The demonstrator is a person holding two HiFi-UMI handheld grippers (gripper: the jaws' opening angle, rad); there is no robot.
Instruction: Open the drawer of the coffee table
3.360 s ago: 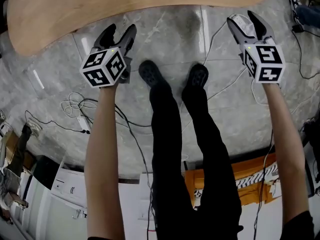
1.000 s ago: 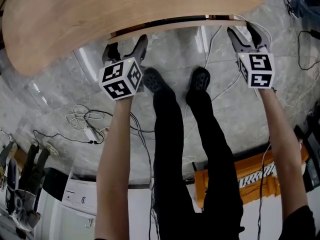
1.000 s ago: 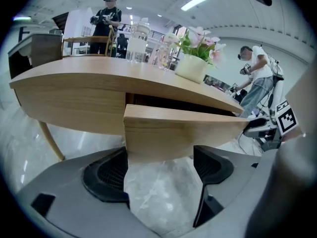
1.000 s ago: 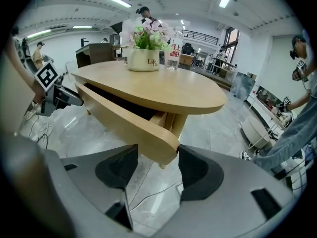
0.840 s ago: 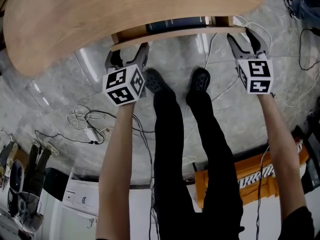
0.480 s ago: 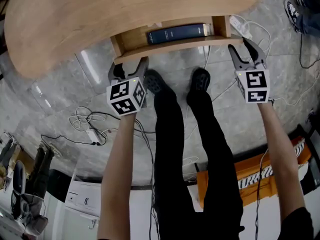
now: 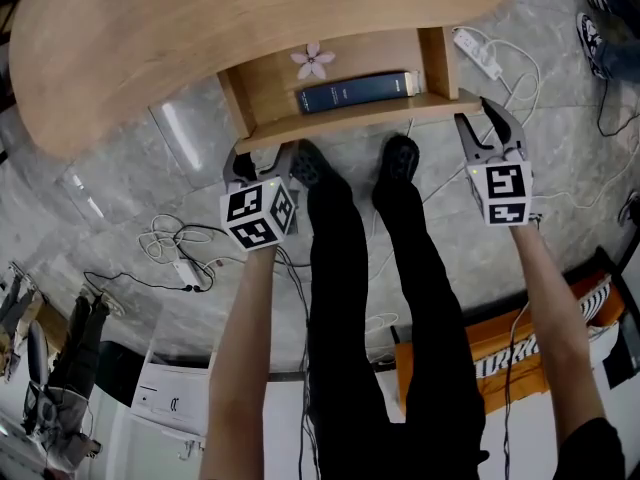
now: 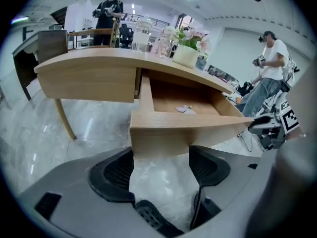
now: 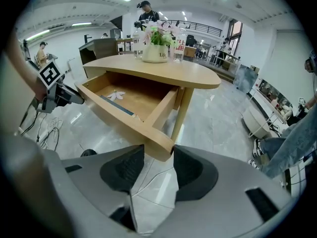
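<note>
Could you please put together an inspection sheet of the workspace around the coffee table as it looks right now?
Surface: coffee table top, light wood with a curved edge.
Job's things: drawer stands open; a blue book and a pink flower lie inside.
Clutter: flower pot and bottles on the table top.
Grippers: left gripper jaws apart, tips at the lower edge of the drawer front; right gripper jaws closed on that front's right corner.
Cables: white cable coil and power strip on the floor.
Surroundings: grey marble floor; people standing beyond the table.
</note>
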